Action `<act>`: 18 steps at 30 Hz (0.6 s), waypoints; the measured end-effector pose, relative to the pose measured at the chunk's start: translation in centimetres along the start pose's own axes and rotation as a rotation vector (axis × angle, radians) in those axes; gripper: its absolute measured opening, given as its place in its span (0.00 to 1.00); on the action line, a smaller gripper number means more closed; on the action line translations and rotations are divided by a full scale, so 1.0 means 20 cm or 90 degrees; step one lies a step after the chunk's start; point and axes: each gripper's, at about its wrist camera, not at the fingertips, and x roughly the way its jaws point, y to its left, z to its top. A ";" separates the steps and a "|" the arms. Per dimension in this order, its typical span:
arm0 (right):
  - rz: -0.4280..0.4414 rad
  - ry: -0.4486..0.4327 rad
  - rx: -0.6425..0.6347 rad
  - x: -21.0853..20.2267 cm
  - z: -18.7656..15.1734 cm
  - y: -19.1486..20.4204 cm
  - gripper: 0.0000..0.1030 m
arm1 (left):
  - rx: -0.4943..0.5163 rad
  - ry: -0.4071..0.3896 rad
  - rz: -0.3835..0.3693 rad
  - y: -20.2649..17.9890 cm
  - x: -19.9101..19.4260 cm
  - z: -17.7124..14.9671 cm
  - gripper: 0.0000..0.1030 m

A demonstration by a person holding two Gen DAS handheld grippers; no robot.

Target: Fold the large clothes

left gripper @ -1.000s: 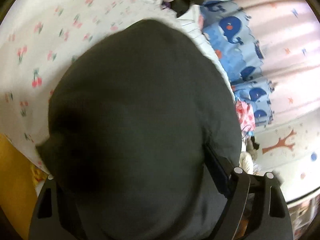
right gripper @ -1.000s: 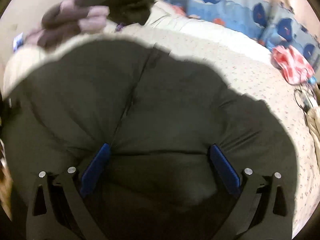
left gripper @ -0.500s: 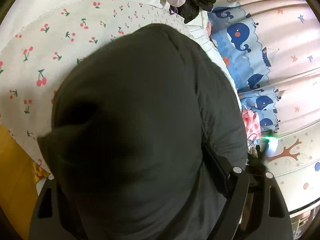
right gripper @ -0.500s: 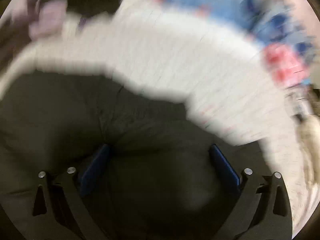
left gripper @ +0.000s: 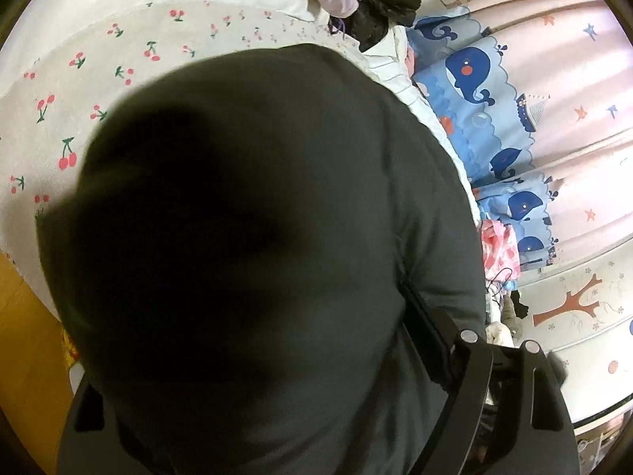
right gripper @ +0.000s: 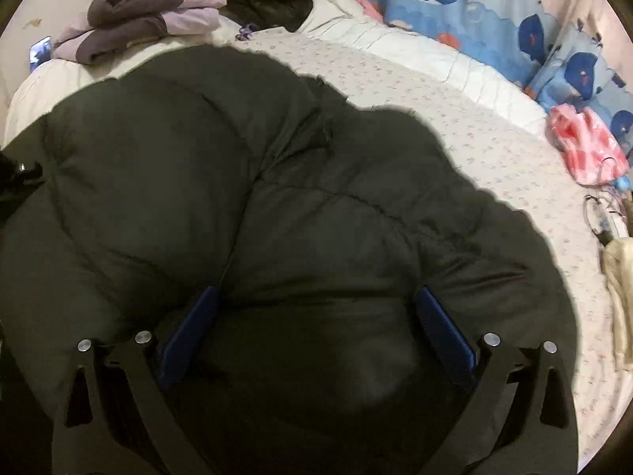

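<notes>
With both claws, the left claw (left gripper: 253, 356) and the right claw (right gripper: 316, 332), clenched wide on the puffy dark jacket (right gripper: 237, 198), I had lifted its bulk a little over the cherry-print bed sheet (left gripper: 99, 79), so folding could continue.

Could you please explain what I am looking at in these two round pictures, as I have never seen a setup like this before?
There is no robot here: a person holds a two-finger tool in each hand, and a wide-angle camera on each tool looks forward along its fingers, hence the round pictures. One picture comes from the left gripper, the other from the right gripper. Both show a bed with a cherry-print sheet. A big dark puffy jacket lies on it and fills both views. Each tool's fingers stand wide apart with a thick bunch of the jacket between them; the right one's blue pads press into it. At the far end lie folded purple clothes, with whale-print curtains beyond.
</notes>
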 end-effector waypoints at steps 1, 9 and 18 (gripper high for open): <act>-0.008 -0.018 -0.016 -0.04 0.00 0.02 0.94 | 0.004 -0.001 0.002 0.00 -0.01 0.00 0.77; -0.034 -0.055 -0.051 -0.20 -0.14 0.10 0.94 | 0.008 -0.003 0.005 0.02 -0.01 0.01 0.77; -0.037 -0.052 -0.052 -0.20 -0.18 0.17 0.94 | 0.006 -0.005 -0.002 0.04 -0.01 0.00 0.77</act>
